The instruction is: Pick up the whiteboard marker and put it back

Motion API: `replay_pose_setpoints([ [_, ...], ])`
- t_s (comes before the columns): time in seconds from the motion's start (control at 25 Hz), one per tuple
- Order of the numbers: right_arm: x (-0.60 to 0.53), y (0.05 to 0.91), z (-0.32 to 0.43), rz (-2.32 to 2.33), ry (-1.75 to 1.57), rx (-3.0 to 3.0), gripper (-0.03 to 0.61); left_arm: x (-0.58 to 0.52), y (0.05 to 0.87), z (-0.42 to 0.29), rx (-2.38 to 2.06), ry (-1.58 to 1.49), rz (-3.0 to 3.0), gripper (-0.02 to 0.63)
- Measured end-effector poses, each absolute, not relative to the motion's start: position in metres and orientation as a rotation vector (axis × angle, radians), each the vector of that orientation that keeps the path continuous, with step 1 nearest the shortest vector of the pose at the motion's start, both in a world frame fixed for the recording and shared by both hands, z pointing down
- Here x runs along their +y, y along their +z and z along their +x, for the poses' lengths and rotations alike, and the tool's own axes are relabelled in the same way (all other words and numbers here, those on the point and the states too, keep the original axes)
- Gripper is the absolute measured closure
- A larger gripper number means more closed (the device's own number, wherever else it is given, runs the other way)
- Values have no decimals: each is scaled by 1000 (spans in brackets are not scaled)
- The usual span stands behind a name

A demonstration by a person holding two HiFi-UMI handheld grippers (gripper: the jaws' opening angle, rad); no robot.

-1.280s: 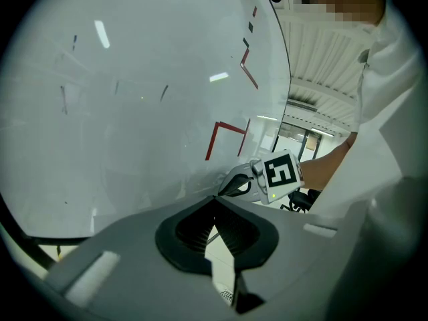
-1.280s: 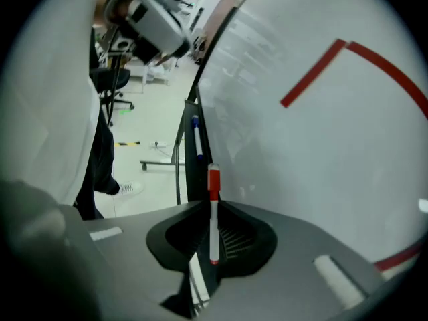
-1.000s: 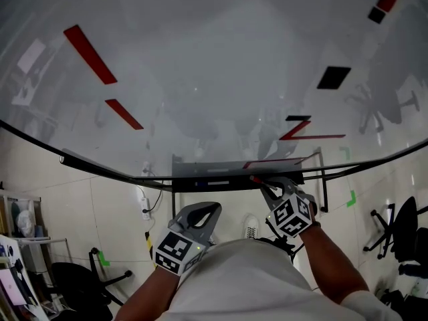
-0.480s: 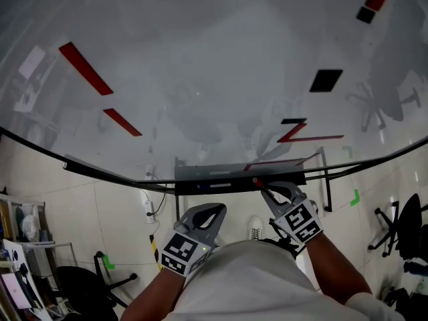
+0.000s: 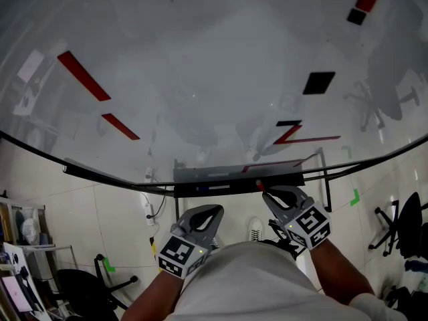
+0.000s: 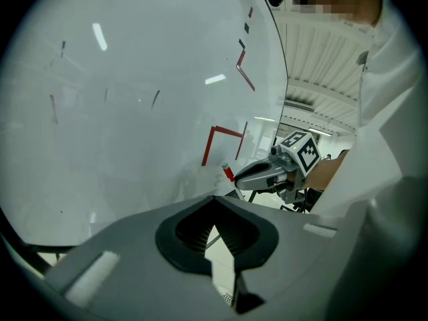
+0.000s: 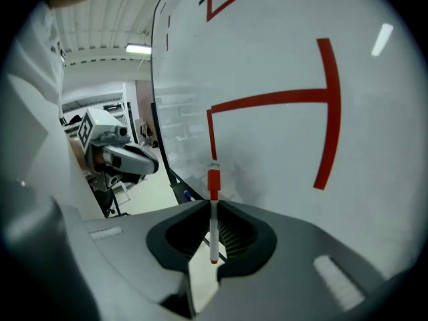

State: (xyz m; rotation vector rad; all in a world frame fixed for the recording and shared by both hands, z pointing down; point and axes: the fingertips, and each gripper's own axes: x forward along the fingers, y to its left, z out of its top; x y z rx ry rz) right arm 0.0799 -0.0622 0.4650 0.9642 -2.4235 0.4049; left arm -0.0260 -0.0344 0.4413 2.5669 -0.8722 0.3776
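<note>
Head view looks down the whiteboard [image 5: 200, 59]; both gripper views face it closely, from opposite sides.

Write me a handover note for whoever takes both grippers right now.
Right gripper: shut on the red whiteboard marker, with the cap sticking out ahead of the jaws, close to the tray under the whiteboard.
Left gripper: shut and empty, low beside the right one, off the board.
Done: marker picked up.
Left: lay it in the tray, open the jaws, draw back.
</note>
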Motion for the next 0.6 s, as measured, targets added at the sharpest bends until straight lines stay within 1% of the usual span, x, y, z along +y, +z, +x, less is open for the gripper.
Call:
replay_pose_setpoints([
  [0.32, -58, 451, 76, 976, 454, -2502, 543, -31, 432, -25, -844, 335, 2590, 597],
  [0.52, -51, 426, 71, 942, 625, -2694, 543, -32, 418, -23, -829, 256, 2610, 597],
  [0.6, -48, 423, 72, 933, 640, -2727, 542, -31, 414, -22, -820, 237, 2629, 597],
])
